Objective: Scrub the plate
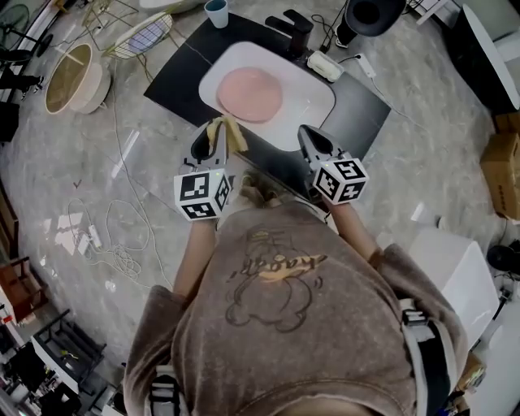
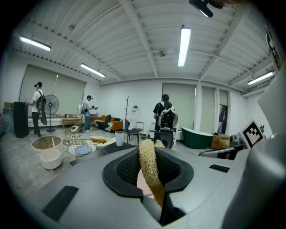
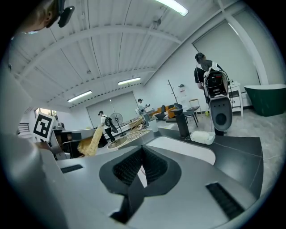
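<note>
Left gripper (image 1: 208, 140) clamps tan fibrous loofah strip (image 1: 230, 134), long axis pointing ahead toward round pink plate (image 1: 249, 93) in white rounded tray (image 1: 322, 99); right gripper (image 1: 314, 140) closed, empty.

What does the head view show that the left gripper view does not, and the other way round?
Only the head view: the person's brown sweater and the white cables on the floor.
Only the left gripper view: the ceiling lamps, people standing far back, and a green tub.
Both: the left gripper shut on the yellow loofah, the white cup and the wire basket.
</note>
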A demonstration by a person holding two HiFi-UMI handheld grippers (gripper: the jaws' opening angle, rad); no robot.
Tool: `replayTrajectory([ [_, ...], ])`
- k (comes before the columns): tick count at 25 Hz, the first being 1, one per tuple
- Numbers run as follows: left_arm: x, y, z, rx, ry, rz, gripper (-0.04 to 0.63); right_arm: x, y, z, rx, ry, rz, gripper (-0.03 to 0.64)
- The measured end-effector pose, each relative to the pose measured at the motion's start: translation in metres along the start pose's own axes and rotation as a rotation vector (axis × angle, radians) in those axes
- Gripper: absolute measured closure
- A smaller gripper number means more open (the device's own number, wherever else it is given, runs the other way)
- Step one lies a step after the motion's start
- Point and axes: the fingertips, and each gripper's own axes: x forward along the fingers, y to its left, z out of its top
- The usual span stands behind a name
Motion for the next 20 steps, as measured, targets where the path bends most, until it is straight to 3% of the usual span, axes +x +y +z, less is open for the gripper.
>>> replayTrajectory([
  [9, 0.035, 0.011, 0.006, 0.02, 0.009, -0.096, 0.517, 0.02, -0.002, 0.011, 0.031, -0.038, -0.071, 0.618],
  [20, 0.057, 0.016, 0.007, 0.027, 0.022, -0.129, 0.517, 0.044, -0.014, 0.018, 0.007, -0.029, -0.106, 0.617],
])
